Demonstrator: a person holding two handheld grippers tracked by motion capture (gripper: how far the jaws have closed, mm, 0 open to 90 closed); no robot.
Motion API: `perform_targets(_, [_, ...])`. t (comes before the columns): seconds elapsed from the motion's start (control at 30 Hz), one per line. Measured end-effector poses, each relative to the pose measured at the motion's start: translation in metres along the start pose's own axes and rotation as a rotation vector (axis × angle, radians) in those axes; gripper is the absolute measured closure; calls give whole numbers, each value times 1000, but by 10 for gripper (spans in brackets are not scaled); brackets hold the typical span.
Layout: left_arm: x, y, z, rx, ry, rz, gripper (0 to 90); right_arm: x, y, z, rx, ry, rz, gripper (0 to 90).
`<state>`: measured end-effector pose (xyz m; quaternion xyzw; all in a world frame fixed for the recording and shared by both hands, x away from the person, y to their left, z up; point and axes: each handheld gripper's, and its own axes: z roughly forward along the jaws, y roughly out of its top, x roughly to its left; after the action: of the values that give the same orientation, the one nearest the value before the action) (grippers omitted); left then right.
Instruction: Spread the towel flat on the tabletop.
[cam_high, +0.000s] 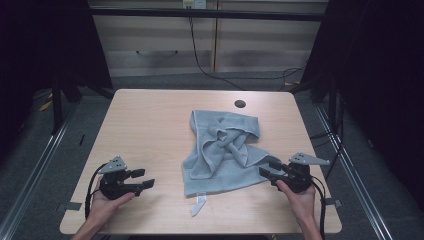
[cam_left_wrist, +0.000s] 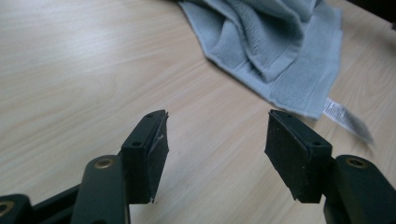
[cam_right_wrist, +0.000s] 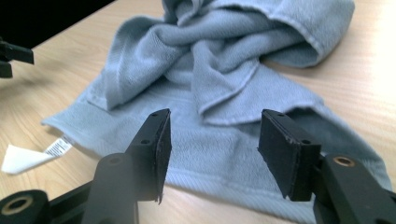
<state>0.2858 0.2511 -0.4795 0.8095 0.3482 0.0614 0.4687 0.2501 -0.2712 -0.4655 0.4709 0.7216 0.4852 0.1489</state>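
Both hand-held grippers, left (cam_high: 145, 178) and right (cam_high: 267, 167), are held open beside the crumpled towel (cam_high: 222, 150) on the bench (cam_high: 150, 125), presumably poised for grasping.

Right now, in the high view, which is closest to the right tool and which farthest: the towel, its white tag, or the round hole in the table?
From the right tool:
1. Towel, its near right edge just at the tool's tips.
2. White tag, at the towel's front edge, off to the left.
3. Round hole, at the table's far side.

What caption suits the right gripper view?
Open right gripper poised over the near edge of a crumpled grey towel on a wooden table.
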Motion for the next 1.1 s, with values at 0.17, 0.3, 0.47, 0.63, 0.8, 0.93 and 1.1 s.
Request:
perform_targets(0.17, [-4, 15, 11, -1, -25, 23, 425, 1, 5, 9, 28, 23, -24, 452])
perform_targets(0.3, [-7, 32, 30, 16, -55, 41, 488, -2, 12, 24, 69, 43, -40, 452])
perform_targets(0.47, [-16, 48, 62, 22, -99, 48, 556, -13, 17, 44, 115, 13, -41, 451])
perform_targets(0.63, [-29, 40, 95, 114, -121, 84, 516, -15, 8, 55, 165, -1, -51, 445])
perform_targets(0.8, [-39, 35, 105, 138, -141, 113, 455, -13, -2, 62, 234, -28, -93, 437])
perform_targets(0.93, [-43, 34, 110, 137, -118, 136, 440, -7, -5, 68, 238, -72, -129, 446])
perform_targets(1.1, [-50, 31, 110, 132, -49, 219, 487, 0, -6, 68, 254, -118, -156, 592])
